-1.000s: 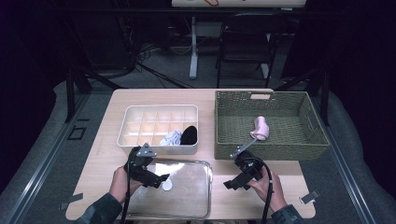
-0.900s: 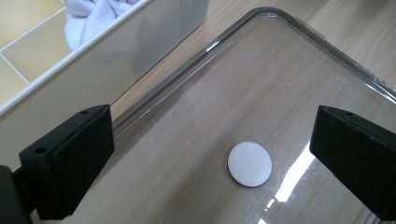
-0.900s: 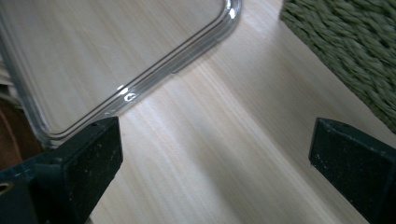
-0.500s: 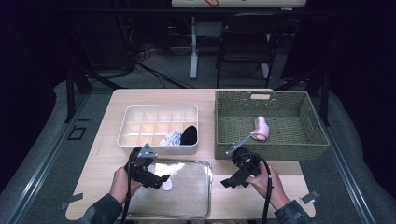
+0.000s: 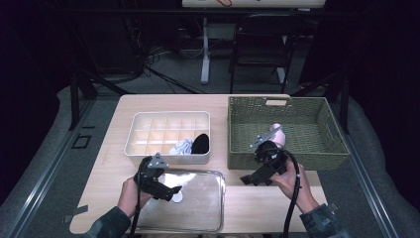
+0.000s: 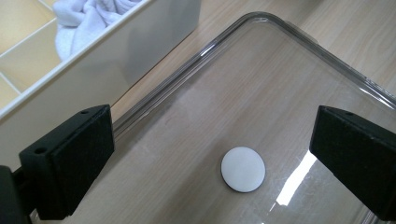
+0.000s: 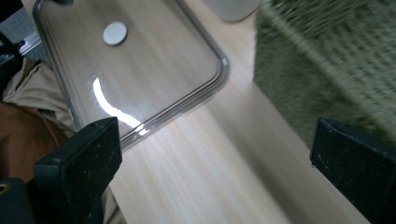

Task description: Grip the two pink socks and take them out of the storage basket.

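Since the earlier frames, the right gripper (image 5: 251,178) has drifted a little toward the wicker basket's front wall, while the left gripper (image 5: 171,191) has barely shifted over the clear tray (image 5: 208,225).

From the high view, the left gripper hangs over the near-left part of the clear tray, its tips close to a small white disc (image 5: 177,196) lying on the tray's floor. The right gripper is held over bare table (image 5: 119,163) between the tray's right edge and the green wicker basket (image 5: 322,148), pointing back toward the tray. A pink object (image 5: 276,133) lies inside the basket. Behind the tray stands a white divided box (image 5: 143,130) with a white cloth (image 5: 181,147) and a black item (image 5: 200,143) in its front compartments.

Along the left gripper view, the jaws stand wide apart with nothing between them; the white disc (image 6: 243,169) lies flat on the tray floor, between the two tips and touched by neither. The box wall (image 6: 116,56) runs just beside the tray's rim, the cloth (image 6: 88,21) showing above it.

Along the right gripper view, the jaws are likewise spread and empty. Bare table (image 7: 224,168) lies between them, the tray's rounded corner (image 7: 219,70) to one side, the blurred basket wall (image 7: 327,60) to the other, and the disc (image 7: 115,33) far off in the tray.
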A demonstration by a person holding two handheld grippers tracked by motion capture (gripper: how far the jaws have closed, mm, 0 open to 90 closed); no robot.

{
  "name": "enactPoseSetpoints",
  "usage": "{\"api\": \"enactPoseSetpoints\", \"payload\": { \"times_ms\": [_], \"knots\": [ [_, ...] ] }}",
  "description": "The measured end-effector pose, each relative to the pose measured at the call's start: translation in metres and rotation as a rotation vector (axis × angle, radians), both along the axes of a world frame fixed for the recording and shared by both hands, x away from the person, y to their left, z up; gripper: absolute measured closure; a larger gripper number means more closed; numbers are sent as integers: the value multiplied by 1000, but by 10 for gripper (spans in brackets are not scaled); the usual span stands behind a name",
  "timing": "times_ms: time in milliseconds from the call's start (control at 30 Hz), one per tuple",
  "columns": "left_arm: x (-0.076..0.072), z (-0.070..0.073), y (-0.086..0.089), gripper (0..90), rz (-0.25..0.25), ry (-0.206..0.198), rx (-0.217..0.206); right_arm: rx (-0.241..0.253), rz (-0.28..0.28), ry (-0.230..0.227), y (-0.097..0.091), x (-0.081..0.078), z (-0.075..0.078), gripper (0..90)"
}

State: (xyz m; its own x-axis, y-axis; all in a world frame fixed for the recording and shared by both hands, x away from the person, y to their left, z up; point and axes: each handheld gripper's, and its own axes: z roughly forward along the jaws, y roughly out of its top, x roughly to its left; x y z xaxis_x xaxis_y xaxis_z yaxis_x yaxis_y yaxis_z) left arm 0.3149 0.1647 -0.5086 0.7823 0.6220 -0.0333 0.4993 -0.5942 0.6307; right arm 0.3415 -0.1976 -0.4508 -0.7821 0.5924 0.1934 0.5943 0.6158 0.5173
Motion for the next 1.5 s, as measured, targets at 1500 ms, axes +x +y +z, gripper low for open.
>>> {"api": "enactPoseSetpoints", "payload": {
  "times_ms": [1500],
  "knots": [
    [7, -9, 3, 0, 29, 56, 18, -43, -422, 51, -84, 147, -14, 133]
  ]
}}
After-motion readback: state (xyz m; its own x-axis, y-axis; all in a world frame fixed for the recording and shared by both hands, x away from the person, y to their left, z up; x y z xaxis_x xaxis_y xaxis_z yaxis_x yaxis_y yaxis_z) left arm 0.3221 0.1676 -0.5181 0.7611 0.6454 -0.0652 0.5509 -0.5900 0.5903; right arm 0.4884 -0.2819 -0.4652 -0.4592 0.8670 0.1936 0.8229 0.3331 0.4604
